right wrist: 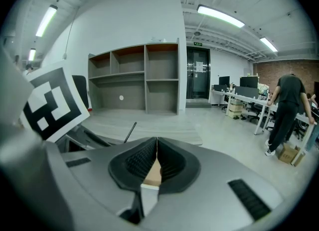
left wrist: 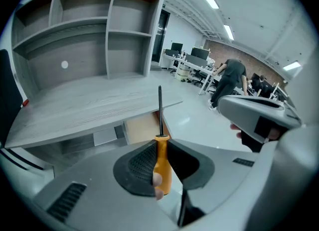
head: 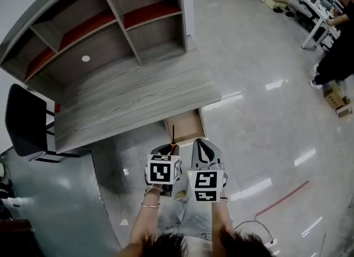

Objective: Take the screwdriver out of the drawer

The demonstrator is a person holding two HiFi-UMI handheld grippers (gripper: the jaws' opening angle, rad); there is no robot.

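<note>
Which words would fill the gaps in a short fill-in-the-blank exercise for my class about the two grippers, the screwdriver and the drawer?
1. The left gripper is shut on the screwdriver, gripping its ____ handle.
2. The right gripper has its jaws together and holds ____.
3. The drawer under the desk stands ____.

Missing words: orange; nothing; open.

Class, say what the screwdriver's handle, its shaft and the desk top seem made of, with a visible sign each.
Screwdriver handle: probably plastic, smooth even orange. Shaft: likely metal, thin, dark, straight. Desk top: grey wood-look board with streaky grain; solid wood or laminate, cannot tell.
</note>
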